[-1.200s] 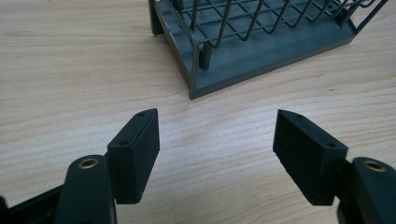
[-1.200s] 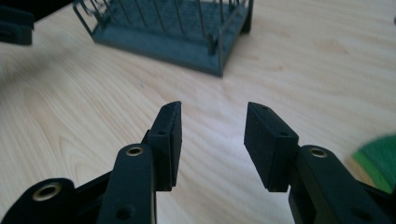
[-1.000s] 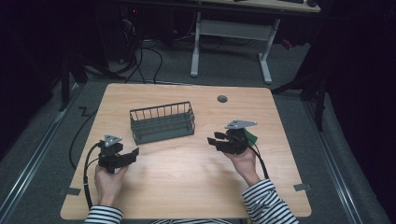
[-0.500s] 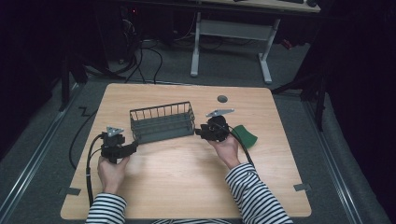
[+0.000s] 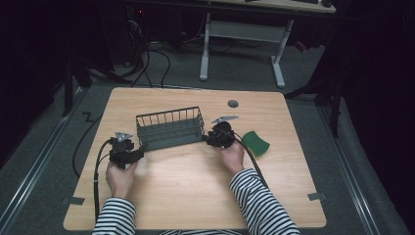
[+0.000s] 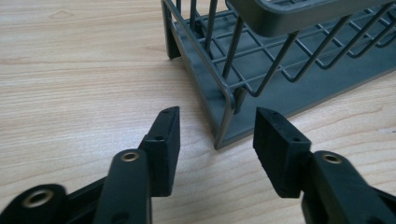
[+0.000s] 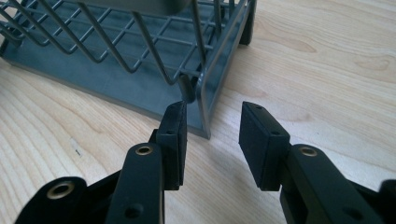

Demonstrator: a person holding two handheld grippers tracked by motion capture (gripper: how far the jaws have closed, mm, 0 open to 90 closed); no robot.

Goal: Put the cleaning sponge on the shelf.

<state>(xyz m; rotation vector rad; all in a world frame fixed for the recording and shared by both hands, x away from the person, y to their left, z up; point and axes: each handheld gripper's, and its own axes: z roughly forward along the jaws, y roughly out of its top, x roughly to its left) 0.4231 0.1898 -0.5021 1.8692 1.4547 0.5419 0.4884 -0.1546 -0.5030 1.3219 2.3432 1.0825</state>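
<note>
Pale wooden table (image 5: 195, 196) carries a dark grey wire basket (image 5: 170, 128), upright, left of centre toward the far side. Left gripper (image 5: 128, 154) and right gripper (image 5: 211, 138) flank its near corners, jaws apart.

Basket far end: the wire basket (image 6: 261, 60) runs off the top and right edges in the left gripper view.
Basket in the right gripper view: cut off at the top and left edges (image 7: 140, 51).
Green thing: the green thing (image 5: 256, 143) on the table is too small to tell what it is.
Person: sleeves (image 5: 262, 205) cut off at the bottom edge.
</note>
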